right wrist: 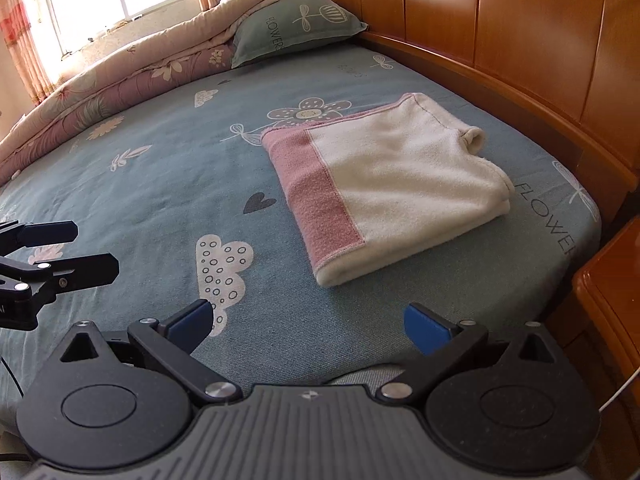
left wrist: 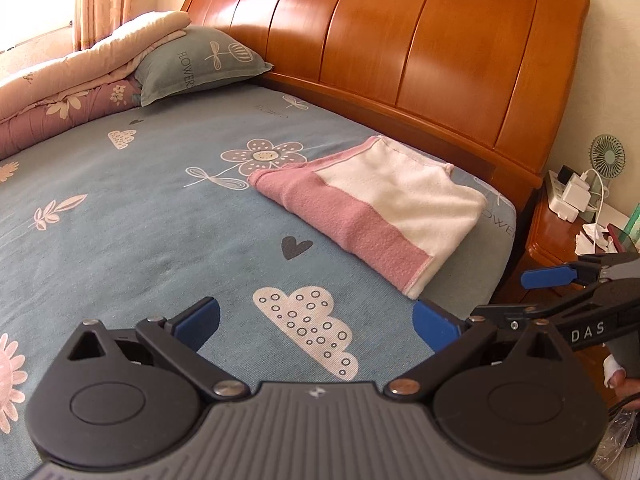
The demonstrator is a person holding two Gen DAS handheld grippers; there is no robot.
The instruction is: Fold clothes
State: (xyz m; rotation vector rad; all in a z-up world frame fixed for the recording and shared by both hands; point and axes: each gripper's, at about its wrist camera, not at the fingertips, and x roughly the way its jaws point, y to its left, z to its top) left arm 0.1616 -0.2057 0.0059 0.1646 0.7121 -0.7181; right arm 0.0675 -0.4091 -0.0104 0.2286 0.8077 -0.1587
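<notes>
**Left wrist and right wrist: fold looks finished, both grippers empty**

Left wrist view has my left gripper (left wrist: pixel 316 320) low over the bed sheet (left wrist: pixel 140 208), blue pads spread wide apart, nothing between them. My right gripper (left wrist: pixel 560 284) shows at the right edge, off the mattress side and in front of the nightstand (left wrist: pixel 560 224); its fingers are also apart and empty.

Right wrist view agrees: right gripper (right wrist: pixel 308 322) spread wide with bare sheet between the pads, left gripper (right wrist: pixel 72 248) at the left edge with a visible gap between its fingers.

The garment (right wrist: pixel 384 188), white with a pink band, lies on the sheet near the headboard (left wrist: pixel 400 48), well apart from both grippers. It sits as a compact, roughly rectangular stack. Layered edges show at the near corner. One rolled opening pokes out at the far right corner, possibly a cuff or collar; I cannot tell which.

My judgement: folding on this piece is essentially done. What may remain is tucking that loose corner and squaring the edges. No other loose clothing visible; pillow (right wrist: pixel 296 24) and rolled quilt (right wrist: pixel 120 76) sit at the far side.
</notes>
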